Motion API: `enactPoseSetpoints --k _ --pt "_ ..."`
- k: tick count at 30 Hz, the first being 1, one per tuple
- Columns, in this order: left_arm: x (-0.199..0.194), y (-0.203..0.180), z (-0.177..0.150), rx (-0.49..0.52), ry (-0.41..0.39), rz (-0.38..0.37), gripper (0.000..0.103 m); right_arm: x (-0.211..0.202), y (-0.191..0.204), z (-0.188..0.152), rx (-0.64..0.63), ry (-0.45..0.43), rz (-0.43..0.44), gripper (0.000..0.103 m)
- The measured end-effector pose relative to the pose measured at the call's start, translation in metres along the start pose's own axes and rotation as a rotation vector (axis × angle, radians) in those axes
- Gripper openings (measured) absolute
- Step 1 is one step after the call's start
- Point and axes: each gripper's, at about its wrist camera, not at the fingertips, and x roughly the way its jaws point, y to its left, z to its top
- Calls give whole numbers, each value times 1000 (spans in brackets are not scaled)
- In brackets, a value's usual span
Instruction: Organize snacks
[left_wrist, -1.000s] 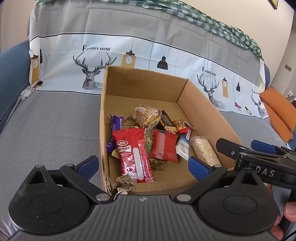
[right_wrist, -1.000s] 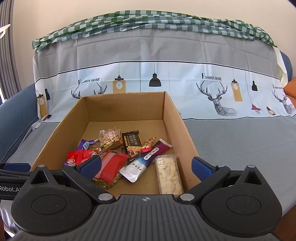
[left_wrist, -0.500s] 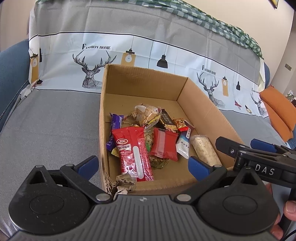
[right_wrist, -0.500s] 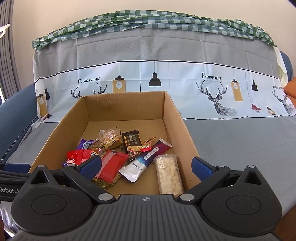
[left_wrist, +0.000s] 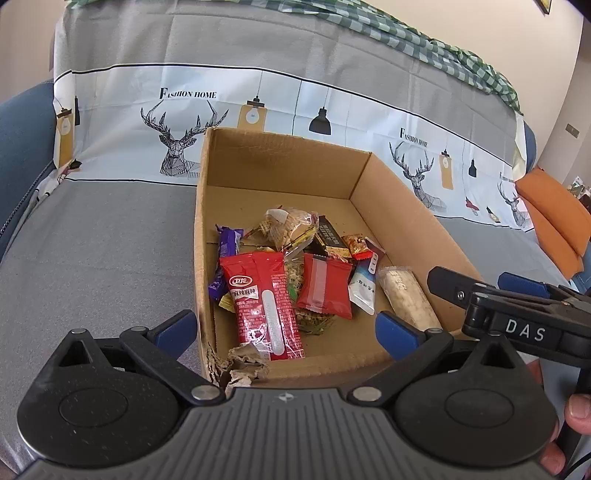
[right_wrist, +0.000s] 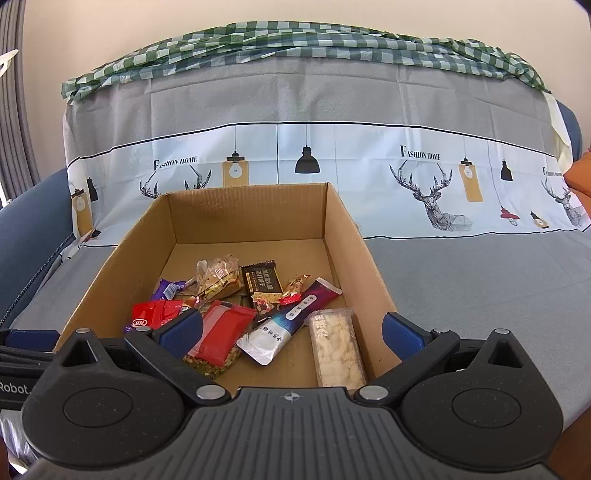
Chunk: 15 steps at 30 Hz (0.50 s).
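An open cardboard box (left_wrist: 406, 221) sits on a grey cloth and also shows in the right wrist view (right_wrist: 354, 243). It holds several snack packets: a long red packet (left_wrist: 264, 302), a smaller red packet (left_wrist: 325, 284), a pale rice bar (left_wrist: 404, 297), a clear bag of nuts (left_wrist: 291, 225). In the right wrist view I see the red packet (right_wrist: 221, 330), a white and purple bar (right_wrist: 291, 323) and the rice bar (right_wrist: 336, 349). My left gripper (left_wrist: 284, 328) is open and empty at the box's near edge. My right gripper (right_wrist: 291, 330) is open and empty, also at the near edge.
The box's near left corner is torn (left_wrist: 236, 363). A sofa back draped in a deer-print cloth (right_wrist: 424, 177) rises behind the box. An orange cushion (left_wrist: 554, 221) lies at the right. Grey cloth (left_wrist: 96, 251) spreads left of the box.
The left wrist view has shifted very slightly. Both grippers stay open and the snacks have not moved.
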Motion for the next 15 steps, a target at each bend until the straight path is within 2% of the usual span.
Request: enactPoseSetpoints --k 9,15 --pt "0 0 -1 8 -2 -6 103 -3 0 0 16 -13 -7 102" --pt "0 3 0 -3 -7 -20 103 -4 -8 5 70 -20 -8 102"
